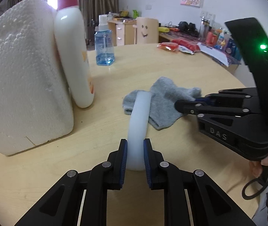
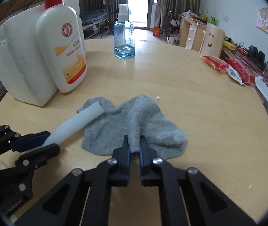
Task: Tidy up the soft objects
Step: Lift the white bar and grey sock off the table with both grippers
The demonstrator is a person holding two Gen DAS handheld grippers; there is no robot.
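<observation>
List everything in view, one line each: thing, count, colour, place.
sock: one, grey, table centre, crumpled
tube: one, translucent white, far end on the sock
foam block: one, white, table's left
pump bottle: one, white with red pump, against the foam block
spray bottle: one, clear blue, far side
snack packets: several, red and white, right edge
table: one, light wood
left gripper: black, shut on the tube
right gripper: black, shut on a fold of the sock
</observation>
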